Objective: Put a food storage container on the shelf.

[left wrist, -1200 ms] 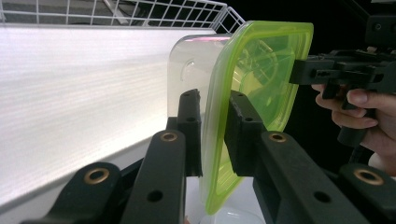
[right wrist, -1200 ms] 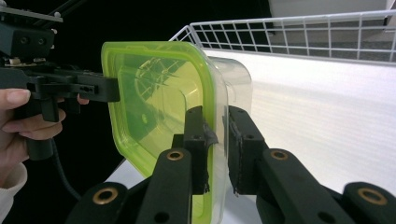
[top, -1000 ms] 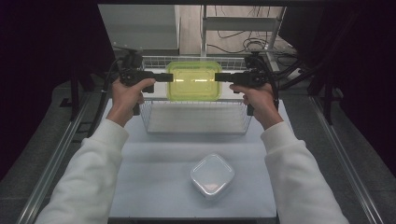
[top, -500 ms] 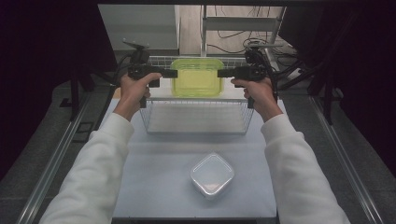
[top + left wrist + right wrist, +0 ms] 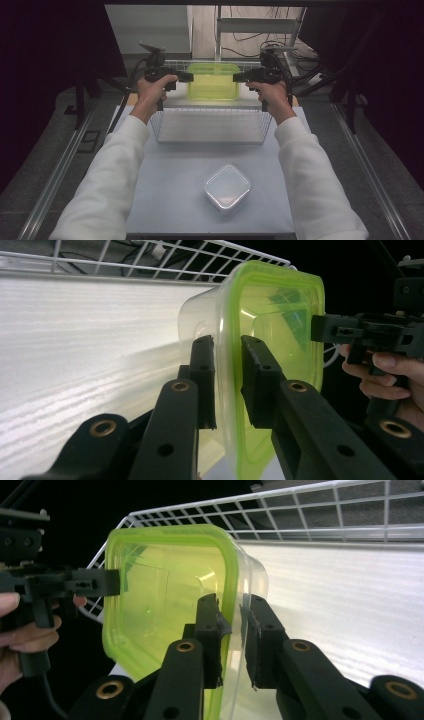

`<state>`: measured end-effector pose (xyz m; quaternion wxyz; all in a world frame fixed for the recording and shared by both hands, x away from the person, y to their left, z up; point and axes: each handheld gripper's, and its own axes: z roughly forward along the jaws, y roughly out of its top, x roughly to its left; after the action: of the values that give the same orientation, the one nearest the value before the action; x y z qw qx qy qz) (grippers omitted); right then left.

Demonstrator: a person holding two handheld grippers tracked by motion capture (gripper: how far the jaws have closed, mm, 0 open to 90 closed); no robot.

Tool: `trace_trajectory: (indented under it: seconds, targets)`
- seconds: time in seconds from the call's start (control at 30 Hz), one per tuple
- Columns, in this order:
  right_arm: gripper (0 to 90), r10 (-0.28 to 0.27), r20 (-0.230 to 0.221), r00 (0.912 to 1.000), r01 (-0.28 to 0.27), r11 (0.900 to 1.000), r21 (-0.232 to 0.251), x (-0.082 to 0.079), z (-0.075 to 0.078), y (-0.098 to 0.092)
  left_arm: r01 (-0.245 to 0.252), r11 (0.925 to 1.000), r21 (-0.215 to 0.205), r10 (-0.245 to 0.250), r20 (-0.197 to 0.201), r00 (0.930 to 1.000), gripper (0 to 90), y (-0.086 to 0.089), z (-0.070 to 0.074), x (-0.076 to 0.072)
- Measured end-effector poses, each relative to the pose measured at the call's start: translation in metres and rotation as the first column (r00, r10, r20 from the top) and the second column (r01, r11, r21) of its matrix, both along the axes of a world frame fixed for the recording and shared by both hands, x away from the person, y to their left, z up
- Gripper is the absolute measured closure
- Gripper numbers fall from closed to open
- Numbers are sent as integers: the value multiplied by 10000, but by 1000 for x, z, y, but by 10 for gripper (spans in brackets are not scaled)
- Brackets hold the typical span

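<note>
Left gripper [image 5: 227, 385]: jaws narrow, one pad on each side of the green lid's rim, clamped on the near edge of the container; in the high view this gripper [image 5: 186, 77] sits at the box's left side.
Right gripper [image 5: 234, 630]: same story, jaws narrow and pinching the rim where lid meets wall; its jaws have just eased open a touch, with the rim between them; in the high view it [image 5: 239, 77] meets the box from the right.
Green-lidded container [image 5: 213, 81]: hanging between the two tools, tipped so the lid [image 5: 280, 315] faces the person, clear body [image 5: 200, 315] turned away toward the white surface.
Wire basket [image 5: 212, 132]: just below and on the near side of both grippers; the container is above its far edge, its white mesh [image 5: 320, 510] running behind the box.
Clear lidded box [image 5: 227, 188]: well back from the tools, nearer the person, on the white table [image 5: 165, 190] between the two sleeves.
</note>
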<state>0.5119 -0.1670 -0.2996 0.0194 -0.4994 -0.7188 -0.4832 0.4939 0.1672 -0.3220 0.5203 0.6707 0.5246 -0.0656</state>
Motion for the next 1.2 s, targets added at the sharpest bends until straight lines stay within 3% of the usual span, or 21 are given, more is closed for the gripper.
trace_trajectory:
  seconds: [0.13, 0.17, 0.3, 0.5, 0.57, 0.63, 0.67, 0.7, 0.73, 0.83, 1.03, 1.2]
  targets:
    - [748, -402, -378, 9985, 414, 9987, 313, 9, -6, 1, -138, 9998, -118, 136, -185, 9997, 762, 0, -4, 6]
    - [745, -519, -504, 9974, 542, 9975, 449, 11, -7, 1, -202, 9993, -317, 190, -394, 9990, 757, 1, -8, 11]
    - [735, -931, -906, 9915, 1000, 9921, 753, 19, -15, 2, -315, 9986, -419, 281, -782, 9965, 735, 1, -12, 19]
    - [711, -1177, -1166, 9862, 1273, 9887, 791, 23, -19, 2, -504, 9973, -526, 474, -570, 9973, 703, 0, -17, 22]
    - [618, -1277, -1064, 9861, 1351, 9887, 651, 23, -19, 3, -709, 9970, -313, 697, -382, 9968, 646, -1, -18, 21]
    - [503, -1359, -976, 9859, 1418, 9882, 571, 22, -18, 3, -805, 9965, -219, 799, -288, 9964, 520, -2, -17, 20]
    - [466, -1330, -814, 9878, 1379, 9887, 583, 21, -18, 2, -1001, 9949, -81, 1002, 69, 9949, 473, -2, -15, 18]
    - [425, -1327, -674, 9889, 1364, 9892, 533, 19, -15, 2, -1001, 9949, -81, 1002, 69, 9949, 429, -2, -15, 18]
    - [379, -1328, -435, 9902, 1344, 9902, 385, 16, -13, 3, -1145, 9934, 46, 1142, 485, 9923, 394, -1, -11, 13]
    - [293, -1485, 238, 9886, 1480, 9887, 216, 5, -1, 3, -1152, 9932, 192, 1126, 1030, 9883, 339, 0, -3, 3]
    - [252, -1438, 1043, 9841, 1431, 9896, 137, -20, 20, -2, -1197, 9921, 383, 1101, 1944, 9747, 282, 5, 14, -24]
    - [253, -695, 1514, 9860, 693, 9976, 61, -46, 27, -15, -686, 9958, 607, 525, 2348, 9706, 260, 14, 16, -58]
